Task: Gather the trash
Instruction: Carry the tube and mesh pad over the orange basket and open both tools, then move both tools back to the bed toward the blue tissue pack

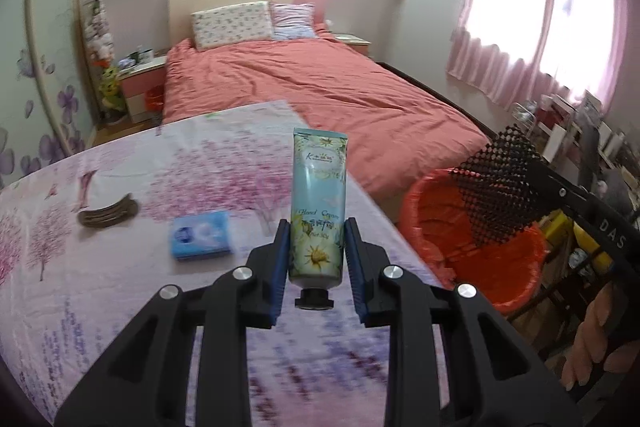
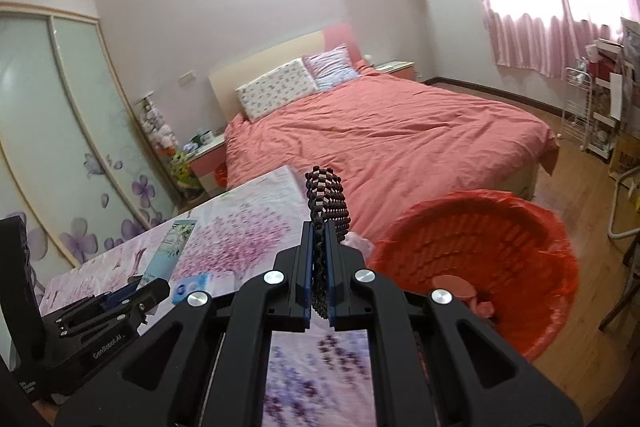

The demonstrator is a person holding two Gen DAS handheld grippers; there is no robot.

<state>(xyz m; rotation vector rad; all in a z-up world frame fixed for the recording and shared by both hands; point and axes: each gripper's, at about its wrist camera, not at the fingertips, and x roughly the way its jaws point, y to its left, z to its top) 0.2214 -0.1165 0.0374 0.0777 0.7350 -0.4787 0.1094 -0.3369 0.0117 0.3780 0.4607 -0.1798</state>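
The left gripper (image 1: 316, 243) clamps a hand cream tube (image 1: 318, 203) upright above the table (image 1: 120, 307). The right gripper (image 2: 319, 259) pinches a black mesh piece (image 2: 327, 203), beside the red-lined bin (image 2: 480, 267).

Orange-lined bin (image 2: 476, 267) stands open-topped beside the table edge (image 1: 384, 211), its mouth unobstructed. Blue packet (image 1: 202, 235) and brown comb (image 1: 108, 213) occupy the tabletop at left.

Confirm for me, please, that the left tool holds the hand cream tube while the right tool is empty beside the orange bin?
Not quite: the right tool is not empty. The right wrist view shows it shut on a black mesh. The left tool does hold the tube, with the bin nearby.
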